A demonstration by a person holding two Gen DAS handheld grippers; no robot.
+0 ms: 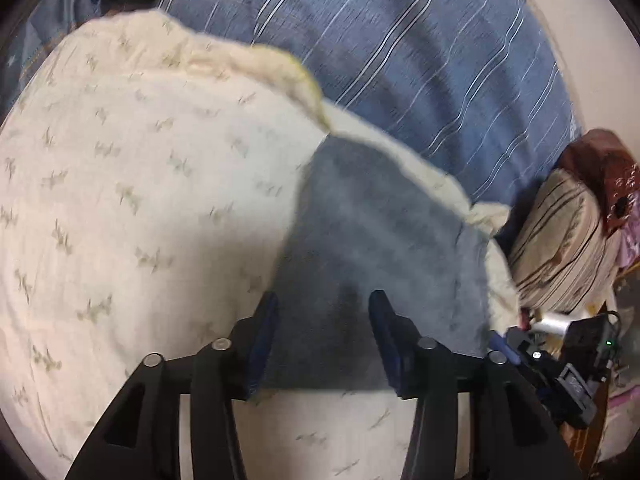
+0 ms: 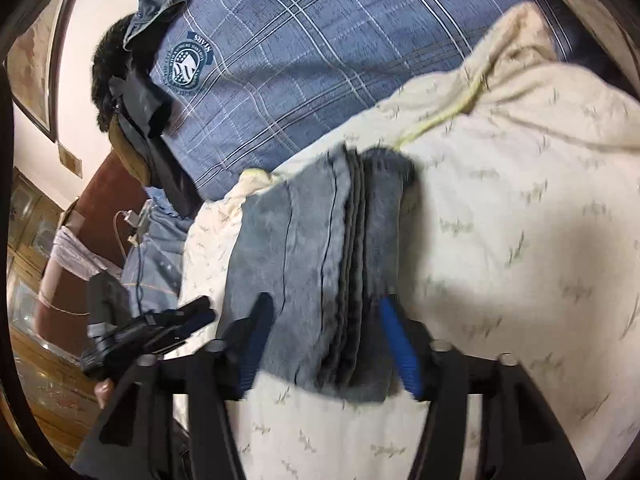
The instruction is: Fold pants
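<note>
The grey pants (image 1: 372,232) lie folded into a flat stack on a cream patterned bedspread (image 1: 132,184). In the right wrist view the pants (image 2: 304,248) show several stacked layers with their edges toward the camera. My left gripper (image 1: 324,300) is open, its blue-padded fingers spread just above the near part of the pants, holding nothing. My right gripper (image 2: 326,304) is open too, its fingers straddling the near end of the folded stack without pinching it. The other gripper (image 2: 152,328) shows at the left of the right wrist view.
The person's blue plaid shirt (image 2: 320,48) fills the far side. A striped pillow (image 1: 560,236) with a dark red cloth lies at the right in the left wrist view. The bedspread's rolled yellow-trimmed edge (image 1: 296,76) runs behind the pants.
</note>
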